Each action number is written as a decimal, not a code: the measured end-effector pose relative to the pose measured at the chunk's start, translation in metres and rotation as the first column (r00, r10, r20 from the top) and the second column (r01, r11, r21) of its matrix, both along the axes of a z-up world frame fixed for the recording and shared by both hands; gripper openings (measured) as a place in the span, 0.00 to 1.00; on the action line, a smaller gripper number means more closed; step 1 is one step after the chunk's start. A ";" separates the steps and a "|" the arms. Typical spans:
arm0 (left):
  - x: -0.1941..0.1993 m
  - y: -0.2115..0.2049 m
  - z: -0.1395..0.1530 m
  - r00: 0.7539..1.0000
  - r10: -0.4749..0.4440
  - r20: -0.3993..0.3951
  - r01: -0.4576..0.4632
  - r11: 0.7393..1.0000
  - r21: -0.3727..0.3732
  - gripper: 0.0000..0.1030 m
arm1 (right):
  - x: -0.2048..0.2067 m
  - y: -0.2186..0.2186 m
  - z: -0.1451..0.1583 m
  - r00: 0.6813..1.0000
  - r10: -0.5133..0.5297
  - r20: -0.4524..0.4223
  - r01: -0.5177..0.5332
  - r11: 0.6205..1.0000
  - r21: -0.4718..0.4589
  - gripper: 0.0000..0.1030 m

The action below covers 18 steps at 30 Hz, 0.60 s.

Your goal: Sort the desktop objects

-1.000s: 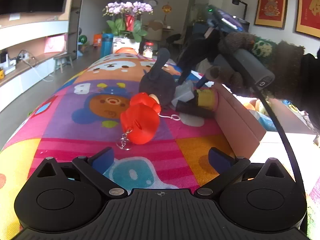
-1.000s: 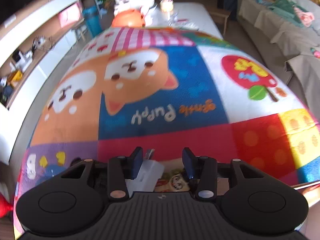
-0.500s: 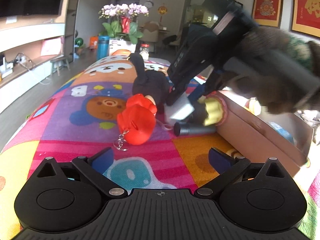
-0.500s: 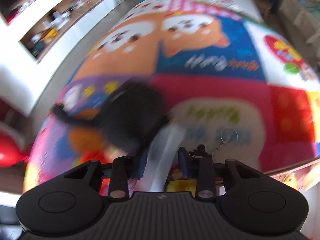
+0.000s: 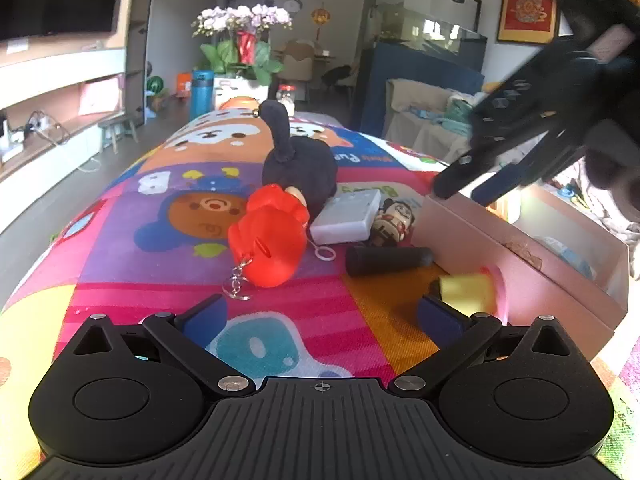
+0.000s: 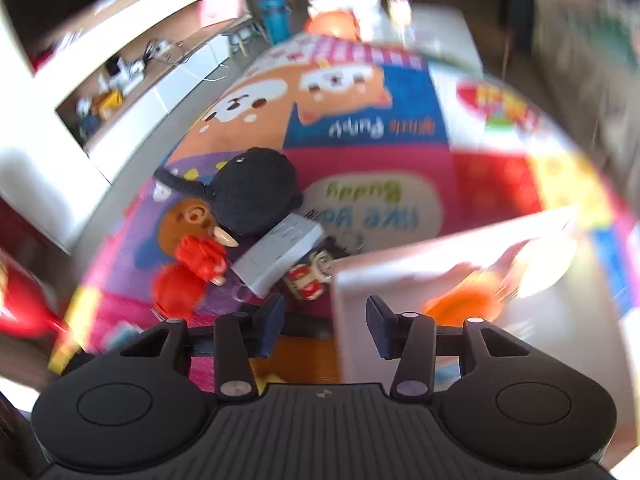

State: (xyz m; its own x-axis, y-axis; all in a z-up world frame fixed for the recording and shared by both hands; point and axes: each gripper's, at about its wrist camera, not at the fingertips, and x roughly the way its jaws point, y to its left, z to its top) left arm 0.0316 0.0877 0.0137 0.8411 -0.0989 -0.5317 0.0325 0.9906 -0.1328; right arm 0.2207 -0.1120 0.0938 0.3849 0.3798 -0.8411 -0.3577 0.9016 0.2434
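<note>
On the colourful mat lie a red boxing-glove keychain [image 5: 267, 246], a black plush toy [image 5: 300, 168], a white flat box [image 5: 347, 216], a small doll figure [image 5: 394, 220], a black cylinder [image 5: 388, 259] and a yellow roll [image 5: 466, 290] beside the pink box [image 5: 520, 256]. My left gripper [image 5: 320, 314] is open and empty, low over the mat in front of them. My right gripper [image 6: 326, 322] is open and empty, above the pink box's near wall [image 6: 400, 272]; it also shows at upper right in the left wrist view [image 5: 476, 188]. The white flat box [image 6: 280, 254] lies against the plush [image 6: 252, 192].
The pink box holds an orange object [image 6: 464, 300] and a light blue item [image 5: 568, 254]. A flower pot [image 5: 240, 60] and a blue bottle [image 5: 200, 94] stand beyond the mat's far end. A sofa [image 5: 424, 120] is on the right, shelves on the left.
My right gripper has opened, let go of the white flat box onto the mat by the plush, and risen toward the pink box. The yellow roll has shifted nearer. The left gripper stays open.
</note>
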 end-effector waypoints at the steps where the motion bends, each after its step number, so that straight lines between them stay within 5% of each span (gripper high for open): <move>1: 0.000 0.000 0.000 1.000 0.001 0.000 -0.001 1.000 0.000 1.00 | 0.009 -0.001 -0.006 0.999 -0.020 -0.048 0.022 0.999 0.025 0.44; 6: 0.000 0.001 -0.001 1.000 -0.002 -0.002 0.002 1.000 -0.011 1.00 | 0.030 0.011 -0.021 0.994 -0.071 -0.077 0.075 0.996 0.042 0.46; 13: -0.001 0.004 0.000 1.000 0.003 0.004 -0.003 1.000 -0.030 1.00 | 0.062 0.043 -0.019 0.989 -0.089 0.117 0.093 0.995 -0.025 0.46; 18: -0.001 0.009 -0.001 1.000 0.028 0.000 -0.028 0.998 -0.055 1.00 | 0.037 0.048 -0.005 0.961 -0.017 0.277 0.059 0.988 -0.146 0.46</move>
State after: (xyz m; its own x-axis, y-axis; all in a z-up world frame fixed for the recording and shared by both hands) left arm 0.0302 0.0962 0.0127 0.8443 -0.1042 -0.5256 0.0048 0.9824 -0.1870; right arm 0.2582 -0.0640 0.0893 0.6200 0.2371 -0.7479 -0.3562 0.9344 0.0009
